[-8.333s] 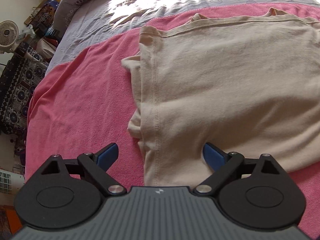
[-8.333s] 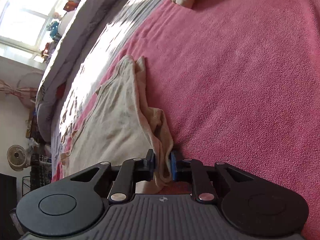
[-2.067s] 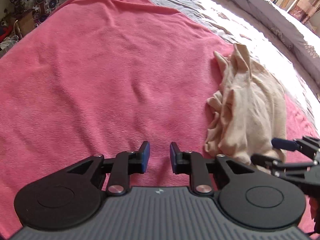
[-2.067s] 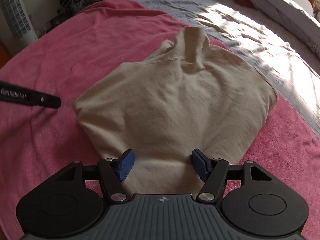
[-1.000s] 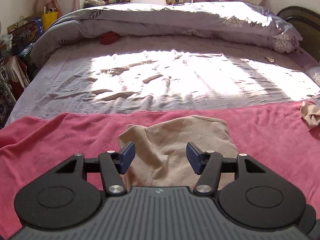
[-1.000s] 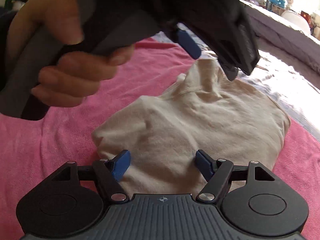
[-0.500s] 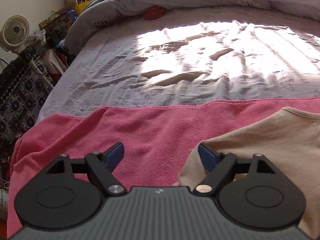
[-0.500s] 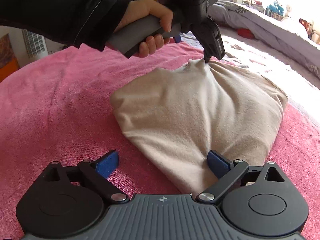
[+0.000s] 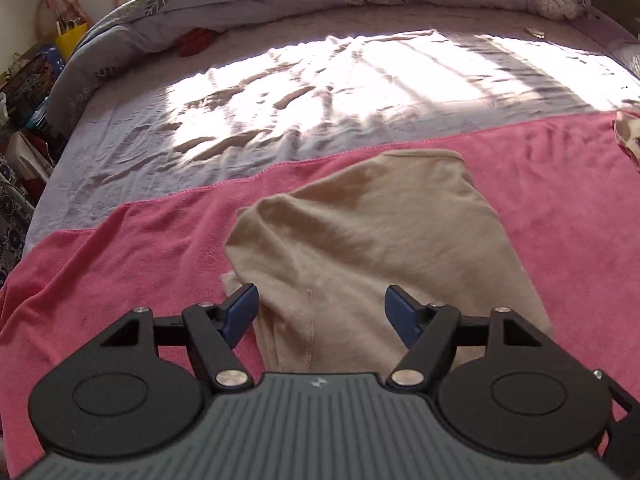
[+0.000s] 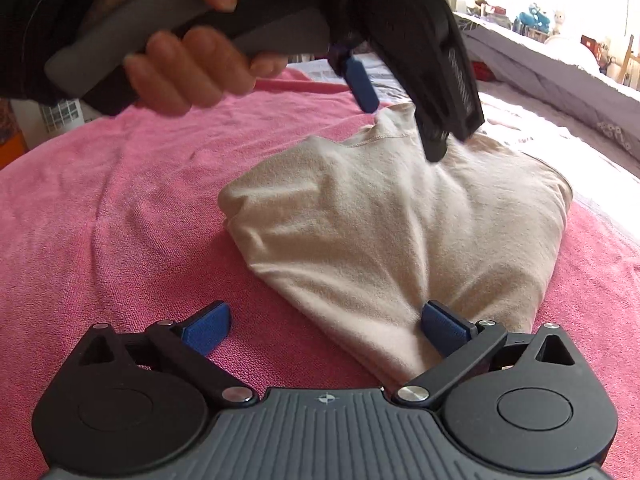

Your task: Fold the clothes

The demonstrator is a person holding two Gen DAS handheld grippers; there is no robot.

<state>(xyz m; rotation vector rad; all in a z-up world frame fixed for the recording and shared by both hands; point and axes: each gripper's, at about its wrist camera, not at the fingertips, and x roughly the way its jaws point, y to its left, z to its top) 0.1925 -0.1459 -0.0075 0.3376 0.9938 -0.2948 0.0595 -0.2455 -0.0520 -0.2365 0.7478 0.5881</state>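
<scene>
Across the bed [image 9: 280,92], a pink towel [image 9: 120,248] covers the near half, with the grey sheet [image 9: 340,80] sunlit beyond it. On that towel lies the beige garment [image 9: 380,240], gathered into a rough, rounded bundle with a stitched hem showing at its near edge; it is compact but lumpy, its sides not squared. A second scrap of pale cloth [image 9: 626,136] sits at the towel's far right edge. Over the garment's near end hovers the left tool [image 9: 320,312], its blue pads spread wide and gripping nothing. The right tool [image 10: 324,328] is likewise wide open and empty, one pad resting against the cloth's tapered corner. From the right wrist view, a hand [image 10: 188,68] holds the left tool above the bundle's far side. My judgement: this looks like a folding or tidying stage, and the next move calls for pinching a definite edge rather than loose bulk.
</scene>
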